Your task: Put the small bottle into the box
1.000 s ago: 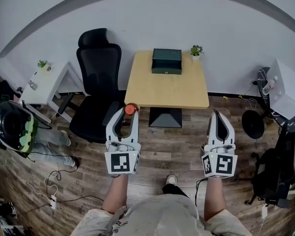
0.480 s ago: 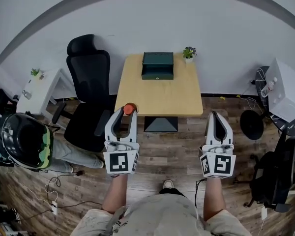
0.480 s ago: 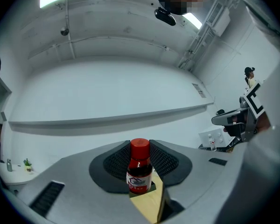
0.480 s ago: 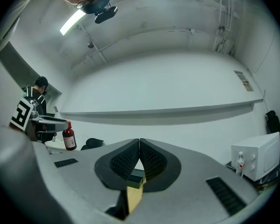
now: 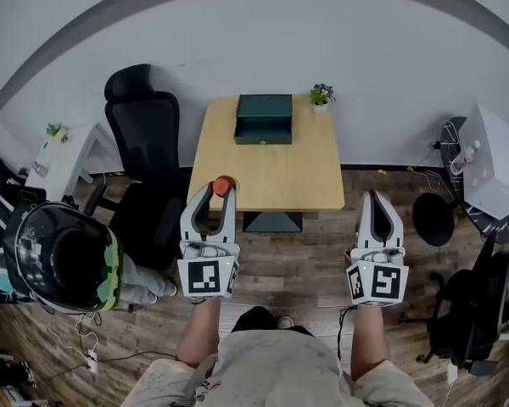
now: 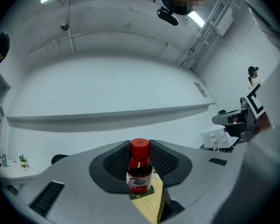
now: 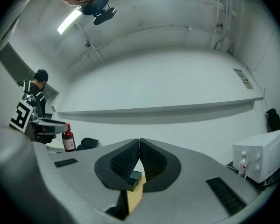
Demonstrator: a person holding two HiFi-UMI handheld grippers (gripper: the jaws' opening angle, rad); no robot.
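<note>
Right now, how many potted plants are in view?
2. One plant stands at the wooden table's far right corner, right of the green box; the other plant on the white desk at left. Others may be hidden.

A light wooden table top with rounded corners (image 5: 276, 176) is carried on a dark pedestal base (image 5: 273, 221), which is set on a brown plank floor (image 5: 297, 261). A dark green rectangular box (image 5: 264, 119) is placed on the top by its far edge, and a small potted plant in a white pot (image 5: 321, 97) is set near the far right corner, just beside the box.
</note>
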